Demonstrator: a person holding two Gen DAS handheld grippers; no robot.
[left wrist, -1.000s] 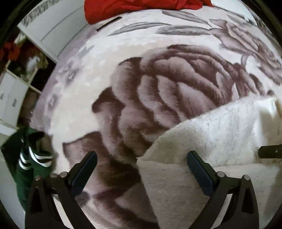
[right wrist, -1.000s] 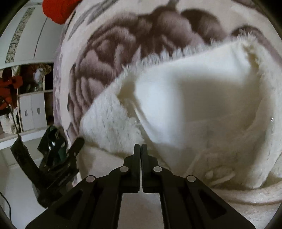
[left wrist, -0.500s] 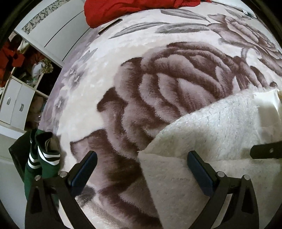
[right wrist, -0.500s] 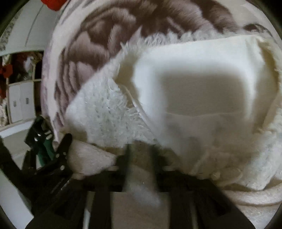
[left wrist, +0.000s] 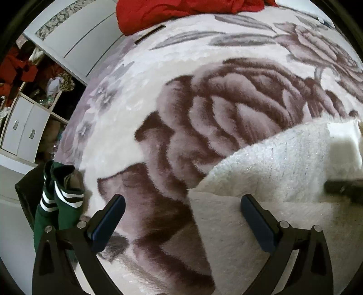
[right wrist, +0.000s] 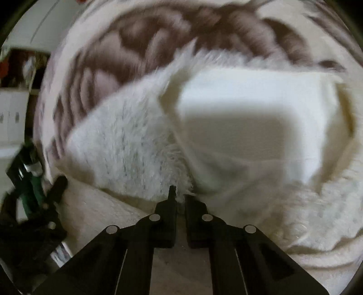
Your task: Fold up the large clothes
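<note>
While the left tongs (left wrist: 182, 221) hang wide apart over the rose-patterned blanket (left wrist: 226, 109), holding nothing, the fluffy white garment (left wrist: 276, 163) lies on that blanket, its corner reaching between them. The right tongs (right wrist: 179, 199) look nearly closed on a tuft of the garment's (right wrist: 127, 140) pile, though blur makes that uncertain. A red cloth (left wrist: 181, 11) sits far off.
</note>
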